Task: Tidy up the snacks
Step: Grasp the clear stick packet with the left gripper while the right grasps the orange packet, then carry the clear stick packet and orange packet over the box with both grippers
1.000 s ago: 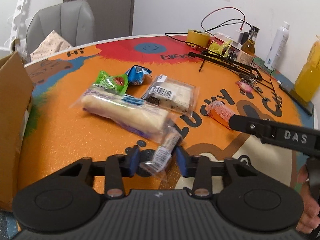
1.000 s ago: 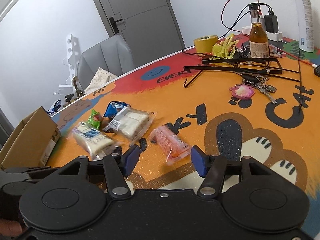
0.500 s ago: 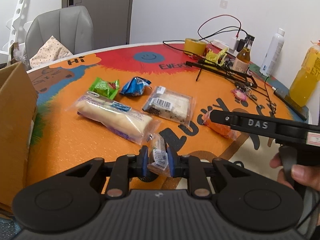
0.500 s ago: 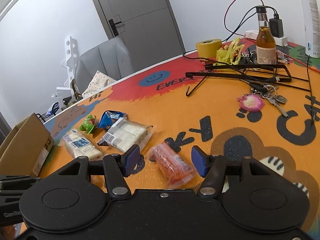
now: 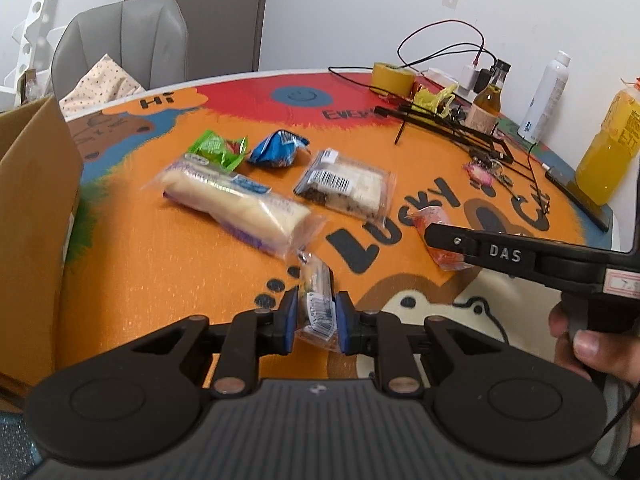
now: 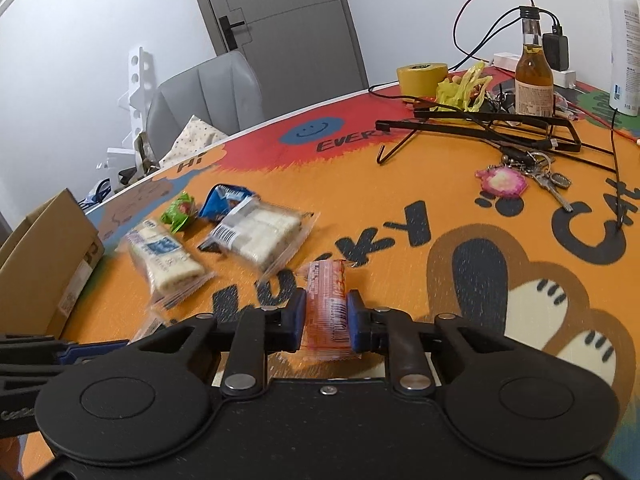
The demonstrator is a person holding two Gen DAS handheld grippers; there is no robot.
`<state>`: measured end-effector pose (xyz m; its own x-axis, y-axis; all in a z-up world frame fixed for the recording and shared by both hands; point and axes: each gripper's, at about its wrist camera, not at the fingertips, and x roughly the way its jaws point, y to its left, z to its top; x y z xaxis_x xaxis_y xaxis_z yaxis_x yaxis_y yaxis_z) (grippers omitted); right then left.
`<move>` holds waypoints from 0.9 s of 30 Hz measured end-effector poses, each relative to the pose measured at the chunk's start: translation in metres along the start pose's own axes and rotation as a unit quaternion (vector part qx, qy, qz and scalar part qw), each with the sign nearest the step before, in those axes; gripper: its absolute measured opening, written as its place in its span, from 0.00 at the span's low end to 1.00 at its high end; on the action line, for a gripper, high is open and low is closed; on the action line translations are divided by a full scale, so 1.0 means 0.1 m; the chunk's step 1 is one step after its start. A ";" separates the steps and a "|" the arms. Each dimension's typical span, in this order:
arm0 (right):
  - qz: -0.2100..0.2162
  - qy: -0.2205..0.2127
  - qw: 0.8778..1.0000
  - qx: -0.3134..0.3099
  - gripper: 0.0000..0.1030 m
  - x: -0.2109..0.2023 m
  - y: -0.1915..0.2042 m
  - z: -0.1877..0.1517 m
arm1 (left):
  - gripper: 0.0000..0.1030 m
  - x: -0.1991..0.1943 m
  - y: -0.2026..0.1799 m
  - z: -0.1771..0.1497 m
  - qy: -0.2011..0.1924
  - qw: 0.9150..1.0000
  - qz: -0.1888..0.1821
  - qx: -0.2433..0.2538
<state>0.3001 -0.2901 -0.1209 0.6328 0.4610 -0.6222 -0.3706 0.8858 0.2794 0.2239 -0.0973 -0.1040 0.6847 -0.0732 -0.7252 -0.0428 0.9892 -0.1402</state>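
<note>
Right now both of my grippers have a snack pinched. My left gripper (image 5: 316, 318) has its blue pads pressed against a small clear packet (image 5: 317, 300) with a barcode label, held just above the orange table mat (image 5: 160, 280). My right gripper (image 6: 326, 322) clamps a pink-orange wrapped snack (image 6: 326, 304) the same way — its far end points out over the word LUCKY printed on the mat.

Loose snacks on the mat, from the left wrist view:
- long cream roll (image 5: 236, 204) in clear wrap, lying slantwise, nearest my left fingers
- sliced cake pack (image 5: 346, 188) with a barcode, just to its right
- green wrapper (image 5: 218, 148) and blue wrapper (image 5: 278, 150), side by side beyond those two

Cardboard box (image 5: 32, 232) stands at the left edge of the table, side wall toward me — I cannot see inside it. Far right side: tape roll (image 6: 422, 78), brown bottle (image 6: 534, 76), black hangers (image 6: 496, 130), keys (image 6: 550, 178).
</note>
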 end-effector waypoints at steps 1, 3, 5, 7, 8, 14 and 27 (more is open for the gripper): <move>0.001 0.002 1.000 0.000 0.19 -0.02 0.01 -0.01 | 0.19 0.00 0.01 -0.01 0.002 1.000 0.000 -0.001; 0.001 0.005 1.000 -0.002 0.19 -0.05 0.03 -0.04 | 0.19 0.02 0.02 -0.02 0.007 1.000 0.003 -0.003; 0.001 0.010 1.000 -0.002 0.19 -0.08 0.05 -0.05 | 0.19 0.03 0.03 -0.03 0.014 1.000 0.003 -0.003; -0.001 0.016 1.000 -0.006 0.23 -0.10 0.07 -0.06 | 0.21 0.04 0.03 -0.03 0.015 1.000 0.006 -0.005; 0.000 0.016 1.000 -0.008 0.28 -0.10 0.09 -0.06 | 0.22 0.05 0.03 -0.03 0.014 1.000 0.009 -0.005; -0.004 0.011 1.000 -0.018 0.28 -0.04 0.11 -0.03 | 0.23 0.11 0.00 0.01 0.008 1.000 0.016 0.003; -0.002 0.015 0.999 -0.044 0.18 -0.09 0.23 -0.08 | 0.17 0.14 -0.03 0.01 -0.001 1.000 0.026 0.015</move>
<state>0.2806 -0.2745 -0.1150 0.6138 0.4537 -0.6461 -0.4267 0.8792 0.2119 0.2344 -0.1014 -0.1135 0.6838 -0.0218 -0.7294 -0.0567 0.9949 -0.0829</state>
